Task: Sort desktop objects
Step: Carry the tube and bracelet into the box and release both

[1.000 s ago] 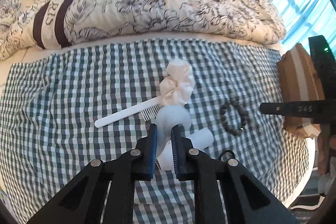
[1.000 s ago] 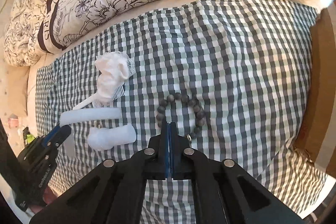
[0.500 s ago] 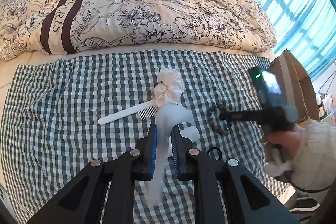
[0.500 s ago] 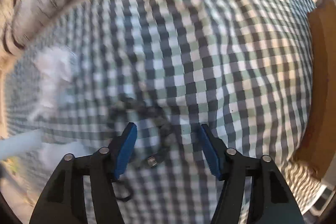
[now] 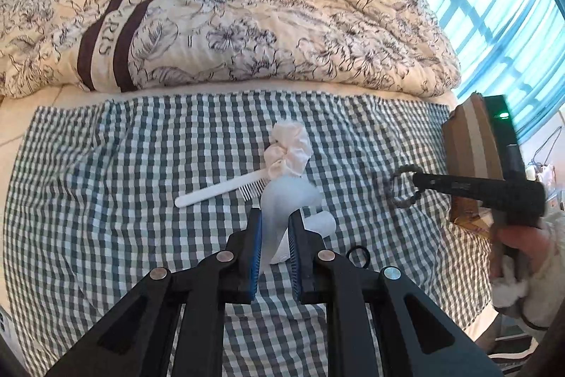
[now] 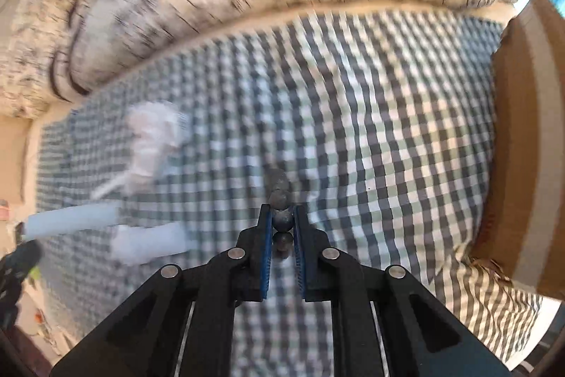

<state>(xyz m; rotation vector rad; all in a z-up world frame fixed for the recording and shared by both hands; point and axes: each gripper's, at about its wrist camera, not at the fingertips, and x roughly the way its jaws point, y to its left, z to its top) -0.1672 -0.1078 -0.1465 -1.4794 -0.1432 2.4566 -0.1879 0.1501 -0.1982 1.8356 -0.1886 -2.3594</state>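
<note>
While both grippers hold something lifted clear of the checked cloth [image 5: 106, 200], each load should travel level and slowly to the cardboard box [image 6: 522, 129] at the cloth's right edge. Behind lies a floral duvet [image 5: 247, 23]. Mid-cloth remain a white scrunchie [image 5: 289, 151], a comb [image 5: 219, 191] and a white tube [image 5: 319, 223], which the carry must clear. The left gripper [image 5: 275, 221] pinches a pale translucent tube [image 5: 282, 200]; the right gripper [image 6: 282, 221], having just closed, clamps the bead bracelet [image 6: 281, 218], whose dangling loop may snag.
</note>
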